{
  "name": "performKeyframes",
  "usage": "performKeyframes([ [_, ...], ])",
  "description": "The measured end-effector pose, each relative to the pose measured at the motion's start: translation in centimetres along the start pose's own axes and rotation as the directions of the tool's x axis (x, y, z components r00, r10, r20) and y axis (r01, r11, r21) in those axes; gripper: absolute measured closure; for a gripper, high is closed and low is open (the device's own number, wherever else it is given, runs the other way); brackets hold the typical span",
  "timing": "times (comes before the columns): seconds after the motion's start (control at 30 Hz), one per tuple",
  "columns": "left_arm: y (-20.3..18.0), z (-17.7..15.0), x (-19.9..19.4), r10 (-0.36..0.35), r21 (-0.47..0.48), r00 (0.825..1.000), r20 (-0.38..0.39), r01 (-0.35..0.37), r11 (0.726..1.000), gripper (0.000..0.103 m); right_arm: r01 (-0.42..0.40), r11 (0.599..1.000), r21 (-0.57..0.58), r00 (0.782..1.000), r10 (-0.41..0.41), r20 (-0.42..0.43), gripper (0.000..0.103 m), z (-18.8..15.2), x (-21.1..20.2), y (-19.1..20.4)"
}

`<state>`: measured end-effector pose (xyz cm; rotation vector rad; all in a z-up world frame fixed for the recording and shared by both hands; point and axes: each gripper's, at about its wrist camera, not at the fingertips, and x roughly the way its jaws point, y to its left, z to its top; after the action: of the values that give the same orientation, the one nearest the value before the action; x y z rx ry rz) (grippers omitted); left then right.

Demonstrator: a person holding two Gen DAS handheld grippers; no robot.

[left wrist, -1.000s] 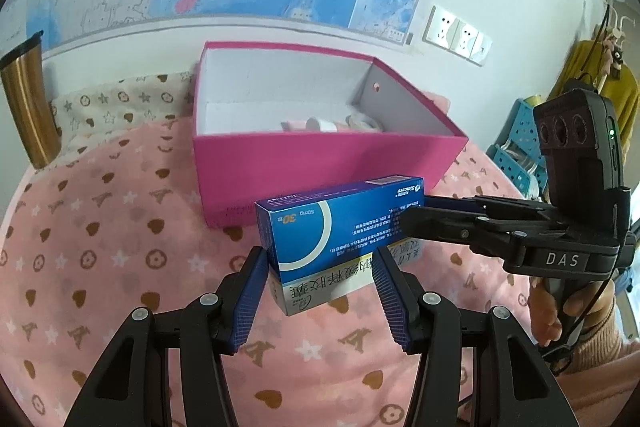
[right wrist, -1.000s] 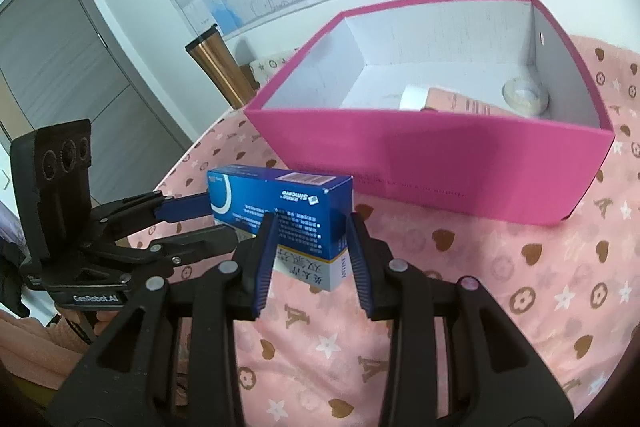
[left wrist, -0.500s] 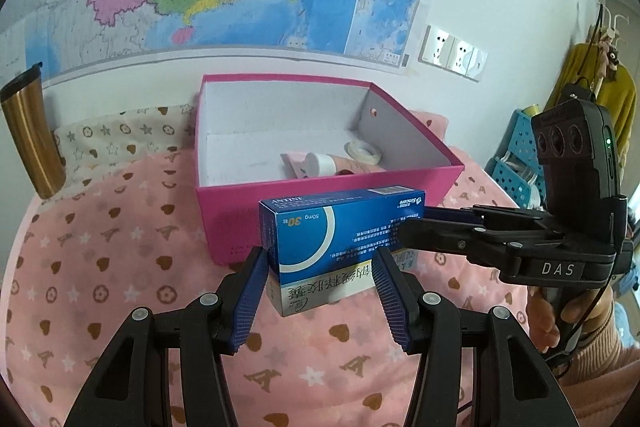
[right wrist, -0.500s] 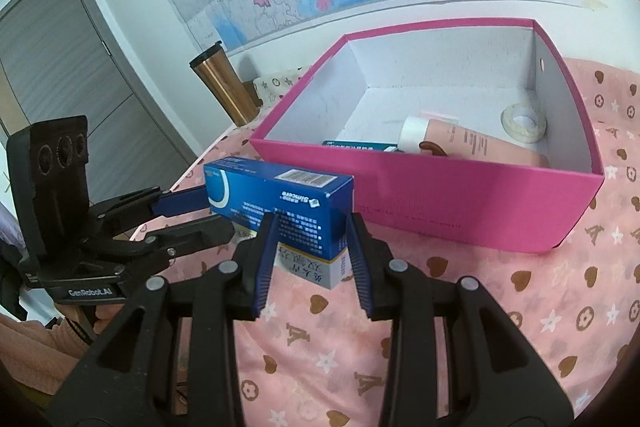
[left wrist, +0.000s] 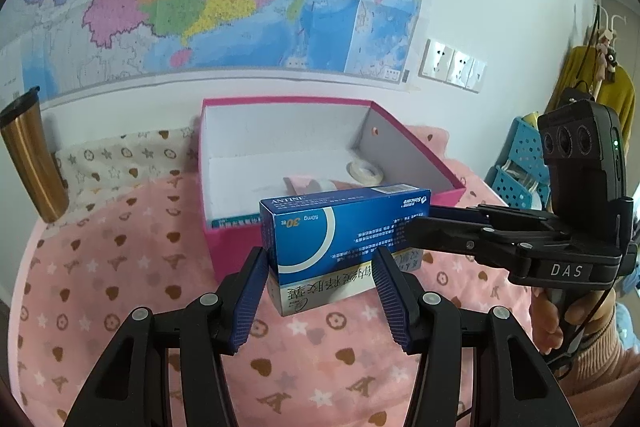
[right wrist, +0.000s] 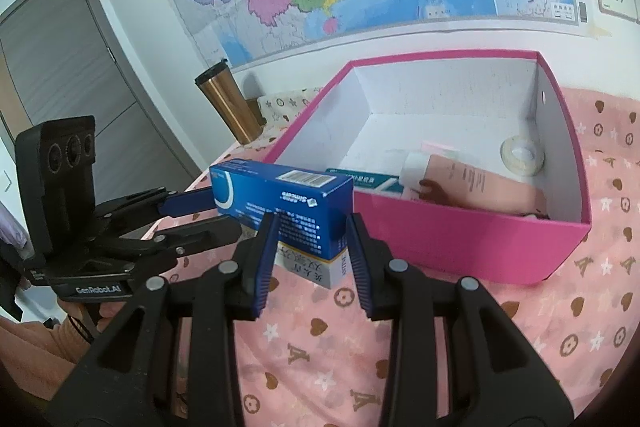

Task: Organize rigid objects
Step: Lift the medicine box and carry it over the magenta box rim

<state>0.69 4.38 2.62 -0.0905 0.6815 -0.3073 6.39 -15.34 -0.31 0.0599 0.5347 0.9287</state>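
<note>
A blue and white medicine box (left wrist: pixel 340 235) hangs in the air just in front of the pink box (left wrist: pixel 236 251). My left gripper (left wrist: pixel 320 259) is shut on its left end. My right gripper (right wrist: pixel 312 227) is shut on its right end, and the medicine box also shows in the right wrist view (right wrist: pixel 288 205). The pink box (right wrist: pixel 472 243) is open at the top. Inside it lie a pink tube (right wrist: pixel 472 183), a teal carton (right wrist: pixel 360 181) and a roll of tape (right wrist: pixel 522 155). The right gripper's fingers (left wrist: pixel 460 231) reach in from the right in the left wrist view.
A pink patterned cloth (right wrist: pixel 400 347) covers the table. A copper tumbler (right wrist: pixel 228 103) stands at the back left by the wall. A blue basket (left wrist: pixel 520 163) sits off the table's right side. A map hangs on the wall behind.
Both grippers have lifted the medicine box higher and nearer the pink box's front wall. More of the pink box's inside shows now.
</note>
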Motion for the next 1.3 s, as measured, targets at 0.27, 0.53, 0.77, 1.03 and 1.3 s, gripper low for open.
performKeyframes([
  [0.27, 0.2, 1.1, 0.2, -0.002, 0.005, 1.000, 0.013, 0.002, 1.000, 0.049, -0.001, 1.000, 0.000, 1.000, 0.001, 0.021, 0.065, 0.9, -0.2, -0.1],
  [0.53, 0.3, 1.8, 0.5, -0.003, 0.006, 1.000, 0.017, 0.002, 1.000, 0.049, 0.000, 1.000, -0.005, 0.999, 0.000, 0.034, 0.065, 1.9, -0.2, -0.2],
  [0.77, 0.9, 3.0, 0.9, -0.003, -0.006, 1.000, 0.025, 0.003, 1.000, 0.049, -0.007, 1.000, 0.004, 0.999, 0.007, 0.048, 0.065, 3.2, -0.2, -0.8],
  [1.03, 1.5, 3.8, 1.8, 0.002, -0.027, 1.000, 0.021, -0.001, 1.000, 0.049, -0.017, 1.000, 0.012, 0.998, 0.016, 0.054, 0.065, 4.4, 0.3, -1.4],
  [1.3, 1.8, 4.2, 2.8, 0.018, -0.040, 1.000, 0.010, -0.018, 0.999, 0.049, -0.032, 0.999, 0.032, 0.998, 0.030, 0.049, 0.065, 4.9, 0.8, -2.1],
])
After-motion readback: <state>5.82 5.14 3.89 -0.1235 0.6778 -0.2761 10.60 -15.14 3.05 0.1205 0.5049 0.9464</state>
